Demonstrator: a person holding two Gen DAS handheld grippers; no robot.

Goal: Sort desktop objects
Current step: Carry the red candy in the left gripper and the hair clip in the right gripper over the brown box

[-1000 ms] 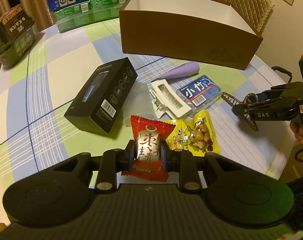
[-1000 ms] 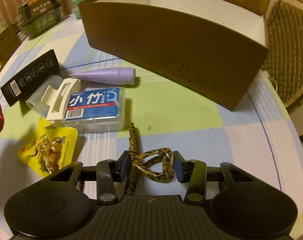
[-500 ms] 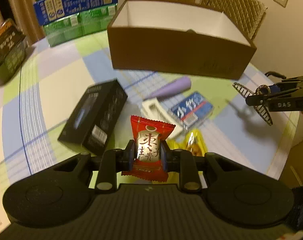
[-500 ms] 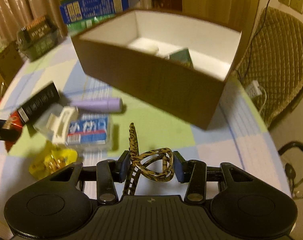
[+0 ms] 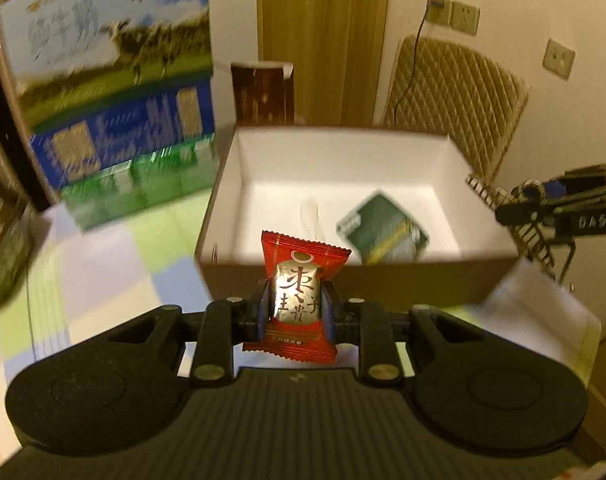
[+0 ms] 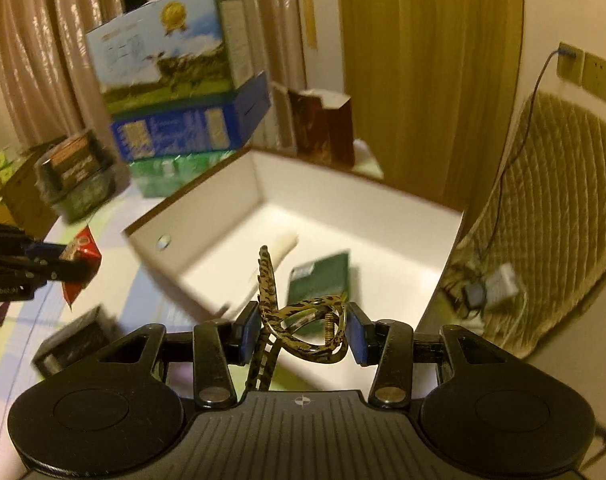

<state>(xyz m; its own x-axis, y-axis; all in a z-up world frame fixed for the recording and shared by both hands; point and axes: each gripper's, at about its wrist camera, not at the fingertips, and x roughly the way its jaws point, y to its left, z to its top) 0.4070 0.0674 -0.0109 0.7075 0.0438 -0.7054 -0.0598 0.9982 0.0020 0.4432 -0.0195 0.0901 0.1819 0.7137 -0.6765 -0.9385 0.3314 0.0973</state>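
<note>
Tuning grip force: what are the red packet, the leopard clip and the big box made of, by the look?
Red snack packet: thin glossy film, probably foil-lined plastic; crimped serrated ends, shiny gold panel.
Leopard-print hair clip: likely hard glossy plastic; thin rigid teeth, metal coil spring at the hinge.
Open box: paperboard; matte brown outside, white inside, thin straight walls.

Motion blur smears the stacked cartons point(image 5: 115, 120), print unreadable. Green packet point(image 5: 383, 232) in the box point(image 5: 343, 268) too blurred to identify. Red snack packet point(image 5: 299, 296) sides covered by the left jaws. Hair clip point(image 6: 303, 328) lower teeth hidden behind right gripper body. Black box point(image 6: 69, 350) on desk blurred, partly occluded
</note>
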